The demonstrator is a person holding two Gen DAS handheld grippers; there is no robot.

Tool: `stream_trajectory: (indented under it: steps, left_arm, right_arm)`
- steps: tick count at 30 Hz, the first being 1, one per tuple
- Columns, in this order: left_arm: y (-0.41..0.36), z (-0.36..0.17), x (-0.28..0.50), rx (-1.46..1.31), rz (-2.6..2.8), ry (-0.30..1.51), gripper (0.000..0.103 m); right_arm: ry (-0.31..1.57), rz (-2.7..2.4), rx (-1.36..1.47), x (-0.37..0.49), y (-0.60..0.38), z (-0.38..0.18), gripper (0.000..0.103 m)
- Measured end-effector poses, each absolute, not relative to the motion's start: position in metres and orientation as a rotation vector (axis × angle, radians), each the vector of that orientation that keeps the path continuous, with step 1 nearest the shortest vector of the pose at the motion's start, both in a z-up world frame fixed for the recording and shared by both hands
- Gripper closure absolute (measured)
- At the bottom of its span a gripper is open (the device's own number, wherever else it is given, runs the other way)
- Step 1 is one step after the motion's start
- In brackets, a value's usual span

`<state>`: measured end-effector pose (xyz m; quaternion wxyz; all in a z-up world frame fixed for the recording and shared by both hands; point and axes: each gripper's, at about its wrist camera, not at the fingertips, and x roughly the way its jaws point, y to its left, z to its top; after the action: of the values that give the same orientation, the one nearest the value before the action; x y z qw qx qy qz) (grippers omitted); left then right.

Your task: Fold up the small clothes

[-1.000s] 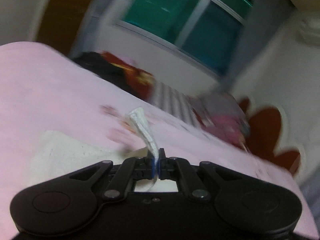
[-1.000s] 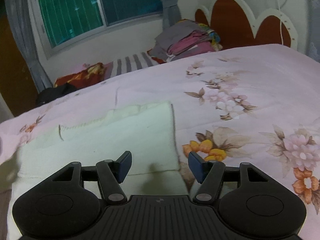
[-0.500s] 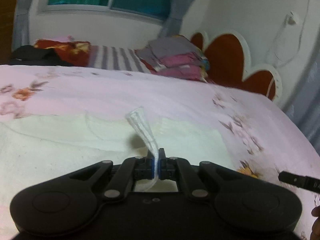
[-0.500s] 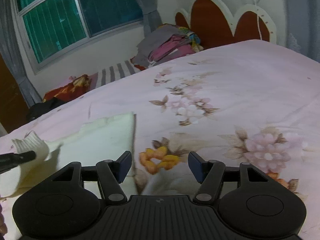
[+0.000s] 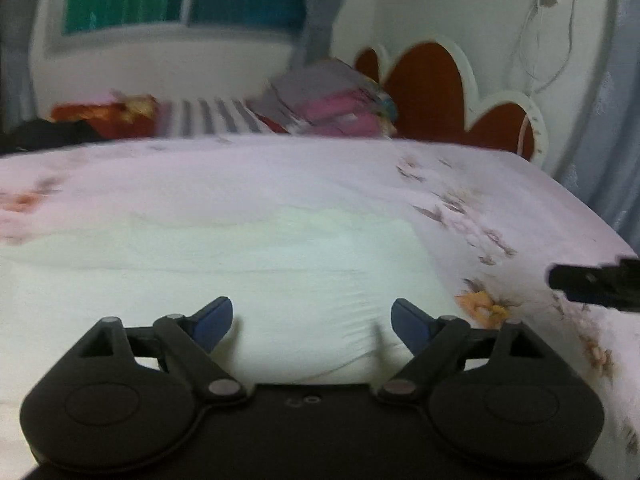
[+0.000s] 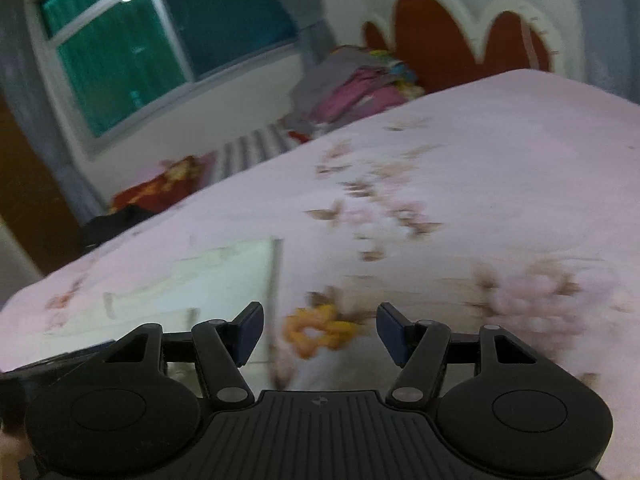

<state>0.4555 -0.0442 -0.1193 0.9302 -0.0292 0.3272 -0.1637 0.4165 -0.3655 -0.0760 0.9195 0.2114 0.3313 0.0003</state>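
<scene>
A cream small garment lies flat on the pink floral bed sheet. My left gripper hovers just over its near part. Its jaws are opening and stand wide, with nothing pinched between the blue pads. In the right wrist view the garment sits to the left, its right edge a straight fold. My right gripper is open over the bare sheet beside that edge, above an orange printed flower. It also shows as a dark shape, the right gripper, at the left wrist view's right border.
A stack of folded clothes lies at the far side of the bed by the red and white headboard. A striped cloth, a red cloth and a black item lie along the far edge under the window.
The left gripper let go of the cream fabric strip it was pinching and its jaws spread wide. It swung right over the garment. The right gripper shifted right, off the garment.
</scene>
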Motion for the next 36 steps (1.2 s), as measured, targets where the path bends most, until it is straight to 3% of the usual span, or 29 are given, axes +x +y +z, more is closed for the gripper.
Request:
stream_trajectory:
  steps: [5,9,10,12,19,20,21,22,26,30,36]
  left_arm:
    - [0.05,-0.115,0.416,-0.107,-0.111,0.694,0.042]
    - [0.11,-0.127,0.404,-0.17,0.019,0.755,0.044]
    - [0.118,-0.13,0.405,-0.183,0.032,0.759,0.044]
    - [0.128,-0.134,0.41,-0.21,0.03,0.767,0.044]
    - [0.138,-0.147,0.436,-0.185,0.003,0.793,0.049]
    - [0.139,-0.148,0.438,-0.182,0.0,0.792,0.05]
    - [0.136,-0.15,0.44,-0.178,-0.001,0.793,0.053]
    - [0.137,-0.15,0.441,-0.173,-0.004,0.794,0.057]
    - [0.145,-0.151,0.442,-0.195,-0.014,0.797,0.07]
    - [0.147,-0.152,0.442,-0.19,-0.027,0.797,0.073]
    - [0.141,-0.15,0.445,-0.182,-0.035,0.785,0.081]
  right_arm:
    - [0.699,0.148,0.468,0.441,-0.328,-0.08,0.04]
    - [0.751,0.211,0.477,0.464,-0.296,-0.093,0.041]
    - [0.767,0.22,0.481,0.471,-0.289,-0.097,0.053]
    - [0.817,0.236,0.494,0.482,-0.278,-0.108,0.066]
    - [0.889,0.238,0.425,0.504,-0.251,-0.123,0.066]
    - [0.891,0.243,0.41,0.506,-0.247,-0.122,0.069]
    - [0.89,0.251,0.387,0.508,-0.243,-0.122,0.095]
    - [0.895,0.26,0.365,0.512,-0.24,-0.121,0.098]
    - [0.815,0.261,0.337,0.507,-0.245,-0.104,0.098]
    - [0.73,0.145,0.382,0.496,-0.277,-0.088,0.098]
    - [0.787,0.136,0.353,0.49,-0.291,-0.1,0.098]
